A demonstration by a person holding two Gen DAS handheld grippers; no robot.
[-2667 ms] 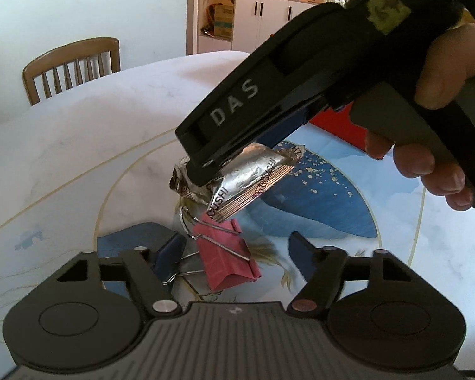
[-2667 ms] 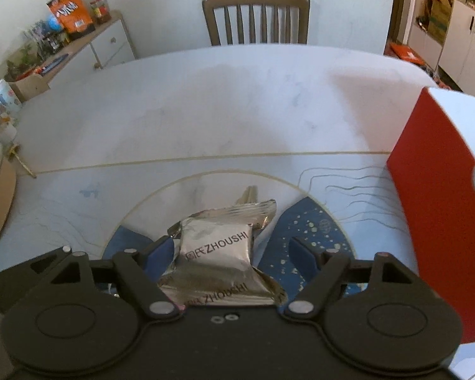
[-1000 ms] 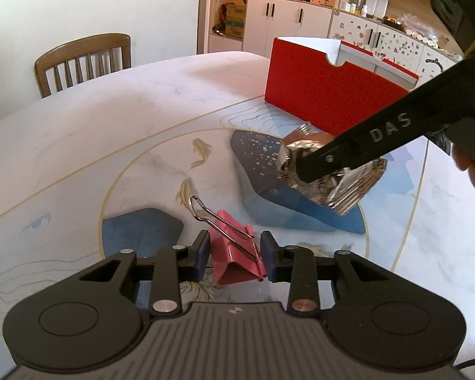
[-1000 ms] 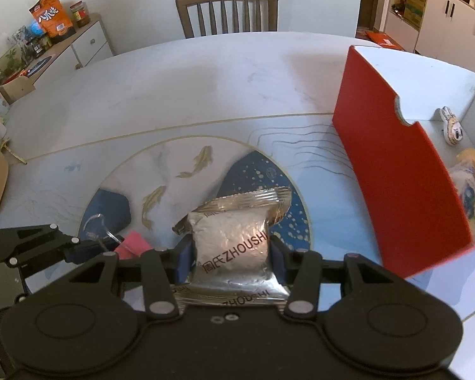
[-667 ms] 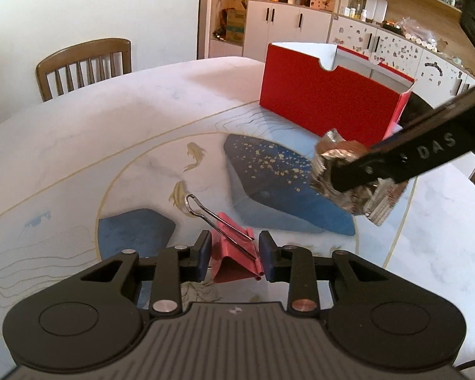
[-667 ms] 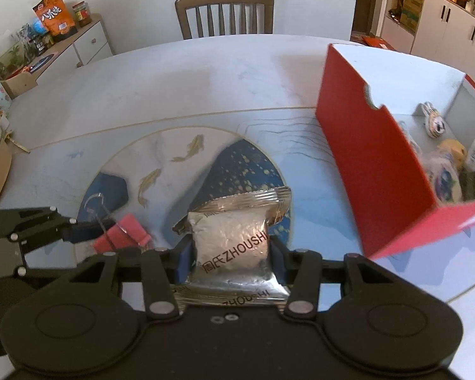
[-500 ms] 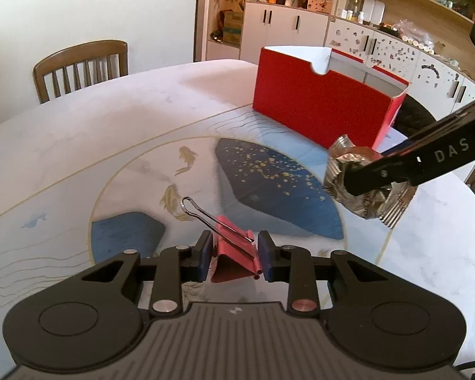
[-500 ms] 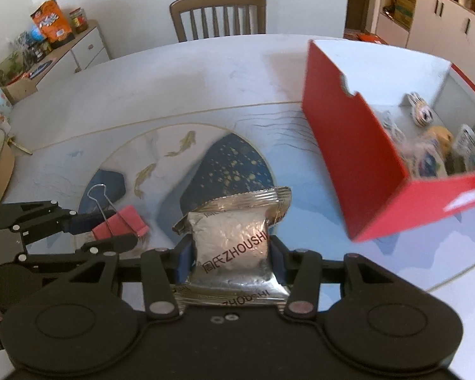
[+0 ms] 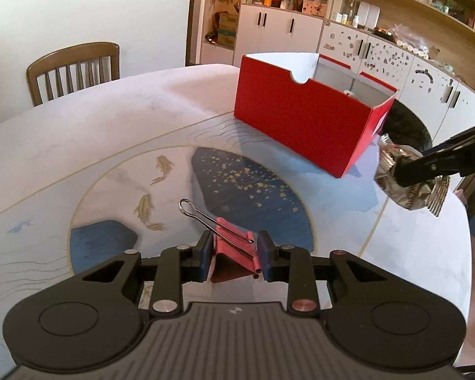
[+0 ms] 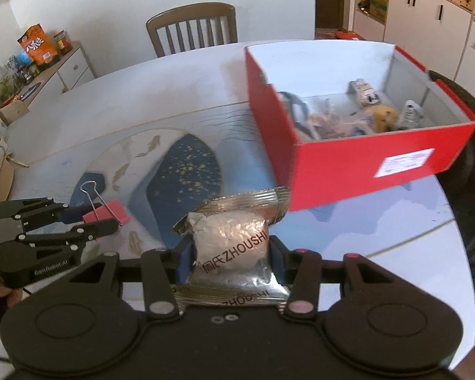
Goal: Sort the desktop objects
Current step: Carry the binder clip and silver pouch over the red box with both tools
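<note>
Squeezing a silver snack packet (image 10: 229,250) between its two blue pads, the right gripper (image 10: 229,261) holds it up in the air, just in front of the red box (image 10: 357,161). The packet has "ZHOUSHI" printed on it and sticks out past the pads toward the box. The left gripper (image 9: 234,253) is pinched tight on a pink binder clip (image 9: 232,253), with the clip's wire handle (image 9: 205,217) poking forward and up. Below both lies the round table (image 9: 110,145) with its painted fish and blue patches.

The step in hand looks like carrying both things to the box. The box is open on top and already has small toys and packets inside. Next, I think the packet needs to go over the near red wall, above the open part, before the pads let go. The clip is farther from the box and would likely follow.
</note>
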